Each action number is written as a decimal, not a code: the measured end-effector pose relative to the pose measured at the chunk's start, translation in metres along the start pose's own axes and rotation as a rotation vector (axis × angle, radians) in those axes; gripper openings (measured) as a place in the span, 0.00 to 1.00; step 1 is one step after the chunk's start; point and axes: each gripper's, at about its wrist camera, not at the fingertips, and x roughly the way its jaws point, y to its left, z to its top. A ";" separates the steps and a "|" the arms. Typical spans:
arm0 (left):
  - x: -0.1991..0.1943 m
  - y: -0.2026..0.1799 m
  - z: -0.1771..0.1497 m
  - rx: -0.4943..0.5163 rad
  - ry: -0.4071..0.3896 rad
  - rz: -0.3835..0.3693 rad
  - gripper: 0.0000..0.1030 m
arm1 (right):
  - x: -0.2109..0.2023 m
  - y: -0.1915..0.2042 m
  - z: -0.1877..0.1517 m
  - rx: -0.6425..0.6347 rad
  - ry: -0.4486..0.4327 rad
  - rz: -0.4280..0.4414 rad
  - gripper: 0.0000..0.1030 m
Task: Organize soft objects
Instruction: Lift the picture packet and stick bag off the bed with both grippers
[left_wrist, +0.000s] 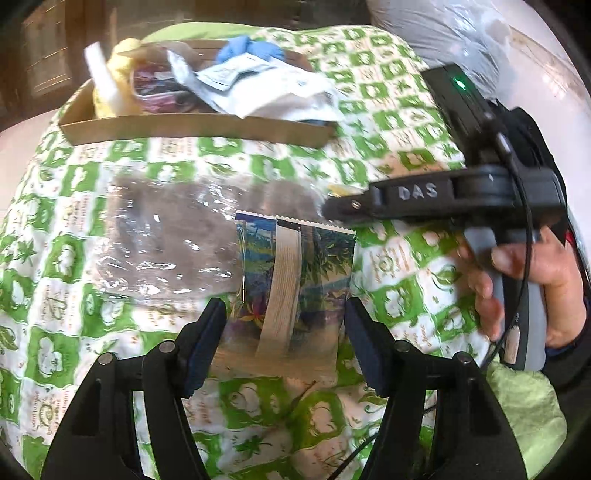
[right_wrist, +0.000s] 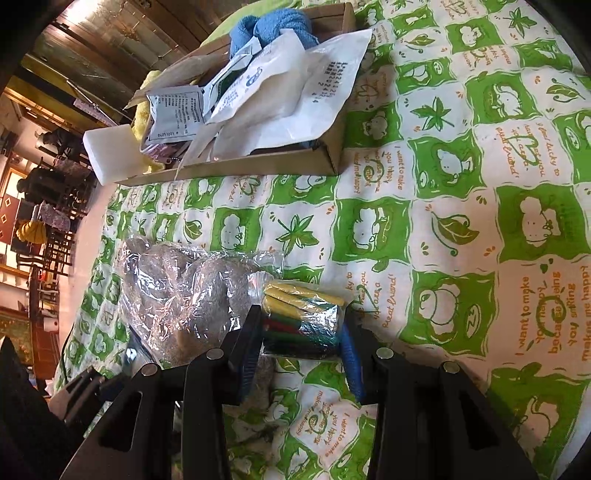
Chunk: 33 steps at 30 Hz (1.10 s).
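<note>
Left wrist view: the left gripper (left_wrist: 284, 332), unclenched, is straddling a colourful printed foil sachet (left_wrist: 295, 291) on the green-and-white quilt (left_wrist: 388, 122); a slanted squeeze could crumple it. Right wrist view: the right gripper (right_wrist: 301, 336) is clamping a clear packet of coloured felt strips (right_wrist: 303, 317), which could slip short of the cardboard tray (right_wrist: 328, 155).

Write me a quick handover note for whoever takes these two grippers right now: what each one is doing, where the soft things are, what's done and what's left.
Left gripper: jaws astride the colourful foil snack packet, pads not visibly pressing.
Right gripper: shut on the small clear bag of yellow, green and red pieces, low over the quilt.
The clear plastic bag of grey fluffy stuffing lies on the green-and-white frog-print quilt, beside both.
Done: the shallow cardboard box already holds white pouches, a blue cloth and a yellow cloth.
Left, probably: box the small bag, the packet and the stuffing bag.
</note>
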 end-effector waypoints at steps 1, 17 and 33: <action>-0.001 0.001 0.001 -0.005 -0.001 0.002 0.63 | -0.001 0.000 0.000 -0.001 -0.003 0.000 0.38; -0.003 0.008 0.000 -0.030 -0.026 0.105 0.64 | -0.004 0.003 -0.004 -0.010 -0.017 -0.015 0.38; -0.014 0.012 0.003 -0.058 -0.084 0.076 0.64 | -0.012 0.005 -0.008 -0.004 -0.036 -0.015 0.38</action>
